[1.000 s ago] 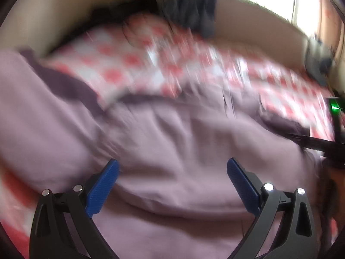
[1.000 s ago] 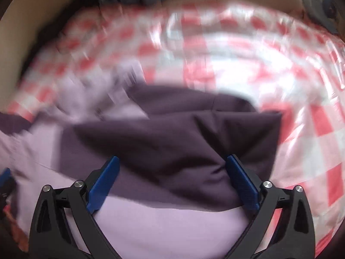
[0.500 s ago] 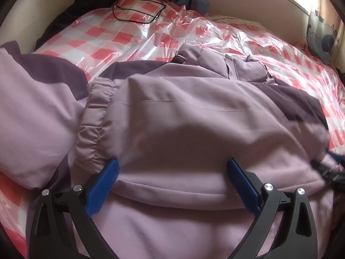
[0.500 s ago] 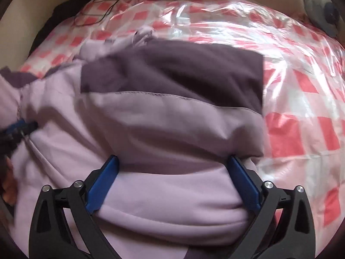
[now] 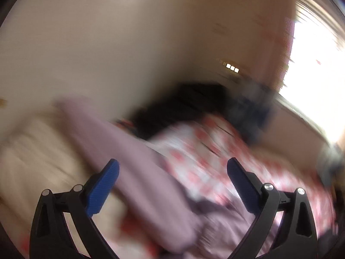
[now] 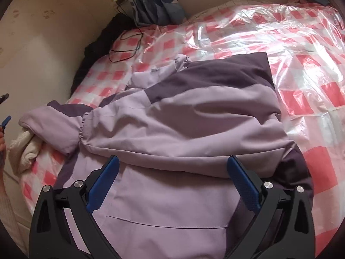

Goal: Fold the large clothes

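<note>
A lilac jacket (image 6: 183,133) with dark purple panels lies partly folded on the red-and-white checked bed cover (image 6: 312,75). One sleeve with a gathered cuff (image 6: 64,127) sticks out to the left. My right gripper (image 6: 172,173) hovers open above the jacket's near part, holding nothing. In the blurred left wrist view, my left gripper (image 5: 172,178) is open too, raised and tilted toward the wall, with a lilac sleeve (image 5: 133,159) streaked beneath it. The tip of the left gripper (image 6: 5,110) shows at the left edge of the right wrist view.
A cream cloth (image 6: 25,149) lies bunched under the sleeve at the bed's left edge. A black cable loop (image 6: 126,47) rests on the cover near dark clothing (image 6: 97,49) by the wall. A patterned blue fabric (image 6: 157,0) hangs at the head of the bed.
The left gripper swung up and to the left, away from the jacket, now blurred and facing the wall. The right gripper pulled back, so more of the folded jacket shows.
</note>
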Demonstrator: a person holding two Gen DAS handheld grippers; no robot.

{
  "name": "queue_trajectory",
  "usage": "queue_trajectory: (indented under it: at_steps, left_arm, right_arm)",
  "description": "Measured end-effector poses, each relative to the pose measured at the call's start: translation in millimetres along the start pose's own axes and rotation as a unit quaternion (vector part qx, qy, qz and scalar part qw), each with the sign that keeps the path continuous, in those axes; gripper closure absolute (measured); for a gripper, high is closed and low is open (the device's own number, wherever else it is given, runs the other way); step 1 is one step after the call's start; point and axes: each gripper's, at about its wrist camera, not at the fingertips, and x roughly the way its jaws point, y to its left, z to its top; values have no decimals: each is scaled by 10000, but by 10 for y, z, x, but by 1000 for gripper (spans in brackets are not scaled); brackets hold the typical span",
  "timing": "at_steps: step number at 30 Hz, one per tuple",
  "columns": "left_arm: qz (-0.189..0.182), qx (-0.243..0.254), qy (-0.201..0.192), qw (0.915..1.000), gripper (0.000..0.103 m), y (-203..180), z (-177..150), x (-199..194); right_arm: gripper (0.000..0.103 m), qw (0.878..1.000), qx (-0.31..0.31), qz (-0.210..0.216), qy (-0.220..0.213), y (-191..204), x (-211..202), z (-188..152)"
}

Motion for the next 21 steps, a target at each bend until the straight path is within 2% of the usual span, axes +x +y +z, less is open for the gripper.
queue_trajectory:
  at_steps: [2,4,5,7,9,11,17,18,19,20,21]
  left_arm:
    - [448,-581,138,9972,7,474,328,133]
    - [840,-1101,466,9893,7,939,536,367]
    - [960,-1194,511,9869,7,1042,568,429]
    - [959,-1382,686,9834,7,1228,623,597]
    - [1115,-1428,727,9808,7,1269,662,719]
    - [1267,-1239,773,9811,7,1198,691,841]
    - [1592,-895,1285,9747,7,1018,652,1258]
    - [1583,-887,1315,9746,12,1029,645,1275]
    - [1577,-888,1330,9745,36,1012,633,1287]
    - [1511,-962,1367,9743,52,1032,628,1303]
    - [1242,-1149,1438,9750,68,1073,624,1324]
  right_arm:
    - [6,10000,20,54,59,7,16,-16]
    - [6,9998,104,141,108,-22,44,-31]
    - [6,9995,176,206,154,-40,66,-25]
    - [6,9992,255,228,182,-77,111,-25]
    - [6,9990,312,230,201,-108,154,-24]
    - [6,9988,355,243,214,-128,182,-28]
    - [6,9990,325,198,226,-128,215,-28]
    - [6,9990,332,200,224,-131,218,-26]
    - [6,9990,338,204,225,-131,217,-26]
    - [6,9989,352,209,222,-132,218,-25]
    - [6,9989,367,220,213,-134,215,-22]
